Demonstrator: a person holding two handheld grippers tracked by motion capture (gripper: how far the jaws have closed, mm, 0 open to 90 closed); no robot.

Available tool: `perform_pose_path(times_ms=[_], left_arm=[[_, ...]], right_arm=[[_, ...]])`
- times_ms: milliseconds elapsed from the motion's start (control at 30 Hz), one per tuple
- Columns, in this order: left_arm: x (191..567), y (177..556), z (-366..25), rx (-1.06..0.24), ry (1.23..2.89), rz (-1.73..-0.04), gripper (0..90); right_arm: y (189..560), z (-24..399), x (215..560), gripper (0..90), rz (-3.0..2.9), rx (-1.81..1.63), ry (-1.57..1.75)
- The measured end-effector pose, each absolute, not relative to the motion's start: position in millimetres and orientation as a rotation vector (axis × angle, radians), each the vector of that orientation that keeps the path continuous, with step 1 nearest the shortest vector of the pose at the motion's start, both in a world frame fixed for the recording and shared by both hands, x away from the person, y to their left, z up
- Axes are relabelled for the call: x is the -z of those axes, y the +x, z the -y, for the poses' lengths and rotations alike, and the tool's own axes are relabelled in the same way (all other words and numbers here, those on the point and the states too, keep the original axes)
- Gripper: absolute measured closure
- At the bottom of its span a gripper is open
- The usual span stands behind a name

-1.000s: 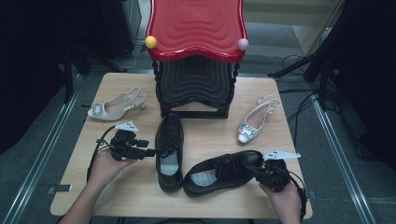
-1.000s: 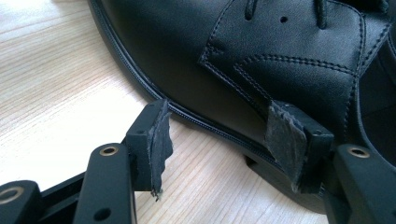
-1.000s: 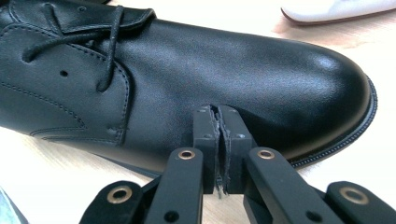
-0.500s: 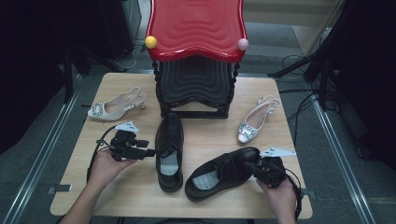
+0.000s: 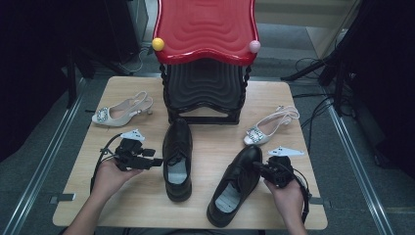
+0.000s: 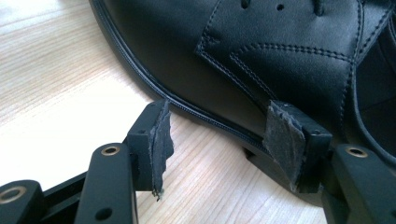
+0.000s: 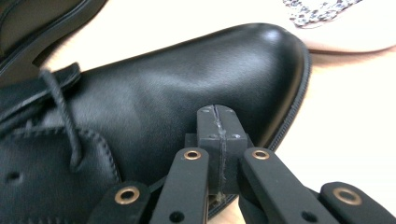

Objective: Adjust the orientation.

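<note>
High view looking forward and down over the whole counter (image 5: pixel 147 205), left gripper view pressed close against one black shoe's (image 6: pixel 261 60) side, right gripper view tight behind the other shoe's (image 7: pixel 187 93) toe, both shoes shared with the high view

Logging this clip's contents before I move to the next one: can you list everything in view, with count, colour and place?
black lace-up shoes: 2, black; left one upright at table centre, right one angled, toe toward the right gripper.
slingback heels: 2, pale with jewelled buckles; one back left, one at right.
stool: 1, red seat over a black frame, back centre.
balls: 2, yellow and pink, on the seat's front corners.
table: 1, light wood.
left gripper: black, jaws open beside the left shoe's sole.
right gripper: black, jaws shut, against the right shoe's toe.
hands: 2, bottom edge.
</note>
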State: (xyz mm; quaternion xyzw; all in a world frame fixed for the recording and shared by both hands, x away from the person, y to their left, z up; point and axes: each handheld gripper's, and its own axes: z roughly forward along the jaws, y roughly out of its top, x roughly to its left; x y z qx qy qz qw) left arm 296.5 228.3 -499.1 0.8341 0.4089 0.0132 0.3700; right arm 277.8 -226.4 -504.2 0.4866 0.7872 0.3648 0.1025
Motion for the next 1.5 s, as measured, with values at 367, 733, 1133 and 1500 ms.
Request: perform_pose_path(times_ms=[367, 733, 1133, 1500], left_arm=[[499.9, 293.1, -228.0, -0.031, 2.145, -1.045, 40.9], [499.4, 294.6, -227.4, -0.034, 2.141, -1.042, 40.9], [498.3, 295.5, -227.3, -0.04, 2.142, -1.044, 41.0], [498.5, 294.7, -227.4, -0.045, 2.142, -1.044, 41.2]], right_arm=[[287.5, 223.2, 500.2, 90.0, -2.308, -1.102, 1.44], [243.0, 227.3, 487.5, 90.0, -2.366, -1.167, 1.397], [215.9, 226.7, 493.1, 90.0, -2.448, -1.108, 1.381], [230.4, 217.7, 501.9, 90.0, -2.397, -1.085, 1.428]])
